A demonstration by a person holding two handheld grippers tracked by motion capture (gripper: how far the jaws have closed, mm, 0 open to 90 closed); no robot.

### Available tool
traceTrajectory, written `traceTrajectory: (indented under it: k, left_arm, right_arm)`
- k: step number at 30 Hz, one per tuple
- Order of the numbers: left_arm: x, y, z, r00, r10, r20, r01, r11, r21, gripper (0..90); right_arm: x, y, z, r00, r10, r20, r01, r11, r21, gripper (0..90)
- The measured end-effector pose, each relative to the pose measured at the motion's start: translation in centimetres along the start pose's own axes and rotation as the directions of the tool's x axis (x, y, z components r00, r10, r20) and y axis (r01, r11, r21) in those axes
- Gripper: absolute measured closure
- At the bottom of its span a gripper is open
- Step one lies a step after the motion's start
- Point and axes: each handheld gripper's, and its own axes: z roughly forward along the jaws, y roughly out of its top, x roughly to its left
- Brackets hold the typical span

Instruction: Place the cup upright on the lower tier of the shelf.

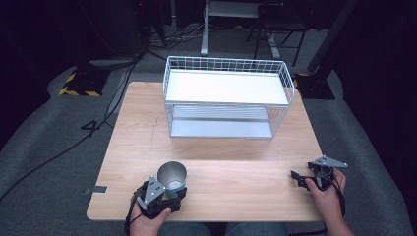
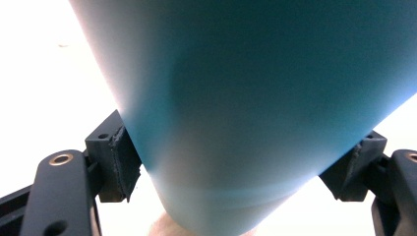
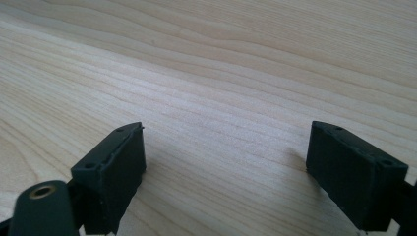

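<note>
Nearest me, left claw (image 1: 169,192) pinches the teal metal tumbler (image 1: 172,177) at the table's (image 1: 231,182) front edge; I judge the grasp done. Next: carry it toward the white wire shelf rack (image 1: 226,96) beyond. Right claw (image 1: 298,177) rests spread, empty.

There is one cup (image 1: 172,178), one wire rack (image 1: 226,96), one table (image 1: 231,167), and two grippers: the left gripper (image 1: 158,192) and the right gripper (image 1: 314,176).

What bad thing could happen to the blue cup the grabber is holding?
1. The left gripper holds the cup low on its smooth, tapered wall, so the cup might slip or tip if lifted quickly.
2. The cup sits close to the table front edge, so a slip could send it off.
3. The wire rack has raised sides the cup might knock.
</note>
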Motion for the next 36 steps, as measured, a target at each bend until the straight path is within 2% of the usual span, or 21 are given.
traceTrajectory:
  k: [7,15,19,25,30,36]
  left_arm:
    - [-0.8,1.7,0.8,0.9985,0.049,0.025,-0.049,0.9988,-0.003,22.9]
    - [-1.8,4.0,2.3,0.9949,0.071,0.071,-0.070,0.9974,-0.017,23.0]
    - [-2.0,4.7,2.8,0.9943,0.078,0.073,-0.076,0.9968,-0.022,23.0]
    - [-1.9,6.5,4.5,0.9940,0.060,0.091,-0.057,0.9979,-0.031,23.0]
    - [-1.8,7.5,5.3,0.9934,0.053,0.102,-0.049,0.9981,-0.036,23.0]
    - [-1.4,8.7,6.5,0.9928,0.019,0.118,-0.014,0.9991,-0.041,23.0]
  right_arm:
    - [0.0,0.0,0.0,1.0000,0.000,0.000,0.000,1.000,0.000,15.2]
    - [0.0,0.0,0.0,1.0000,-0.001,0.000,0.001,1.000,0.001,15.2]
    - [0.0,0.0,0.0,1.0000,-0.001,0.000,0.001,1.000,0.001,15.2]
    - [0.0,0.0,0.0,1.0000,-0.001,0.000,0.001,1.000,0.001,15.2]
    - [0.0,0.0,0.0,1.0000,-0.002,0.000,0.002,1.000,0.001,15.2]
    - [0.0,0.0,0.0,1.0000,-0.002,0.000,0.002,1.000,0.001,15.2]
